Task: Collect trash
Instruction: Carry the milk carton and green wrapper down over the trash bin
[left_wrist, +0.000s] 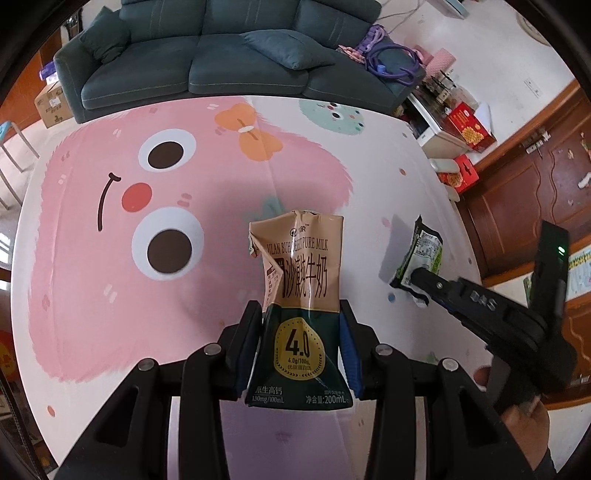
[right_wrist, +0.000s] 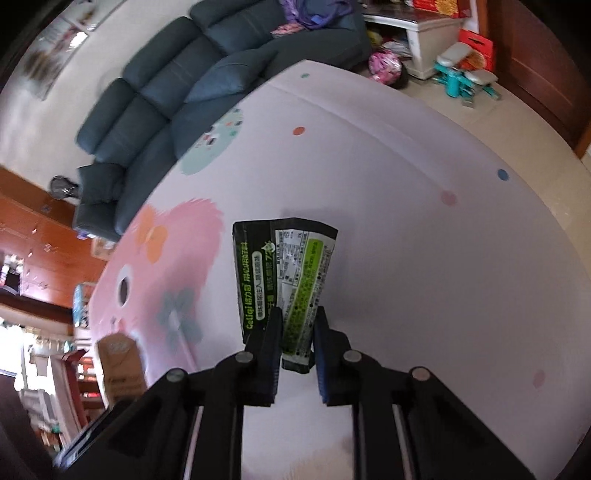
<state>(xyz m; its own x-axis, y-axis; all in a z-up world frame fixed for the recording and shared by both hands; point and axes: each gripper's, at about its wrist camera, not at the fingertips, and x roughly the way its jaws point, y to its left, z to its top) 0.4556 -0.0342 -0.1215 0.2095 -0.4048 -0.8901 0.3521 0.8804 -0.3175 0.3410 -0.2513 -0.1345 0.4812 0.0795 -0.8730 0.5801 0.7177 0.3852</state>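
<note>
My left gripper (left_wrist: 301, 314) is shut on a crumpled milk carton (left_wrist: 299, 295), tan on top and dark green below, held above the cartoon play mat (left_wrist: 110, 221). My right gripper (right_wrist: 298, 319) is shut on a black and green snack wrapper (right_wrist: 291, 273), also lifted above the mat. In the left wrist view the right gripper (left_wrist: 419, 275) shows at the right with the same wrapper (left_wrist: 421, 254) in its fingers.
A dark teal sofa (left_wrist: 207, 55) stands beyond the mat's far edge. Red boxes (left_wrist: 469, 129) and a white cabinet (left_wrist: 432, 129) sit at the right, with wooden cabinets (left_wrist: 524, 177) behind. Toys (right_wrist: 465, 79) lie on the floor by the mat (right_wrist: 406, 221).
</note>
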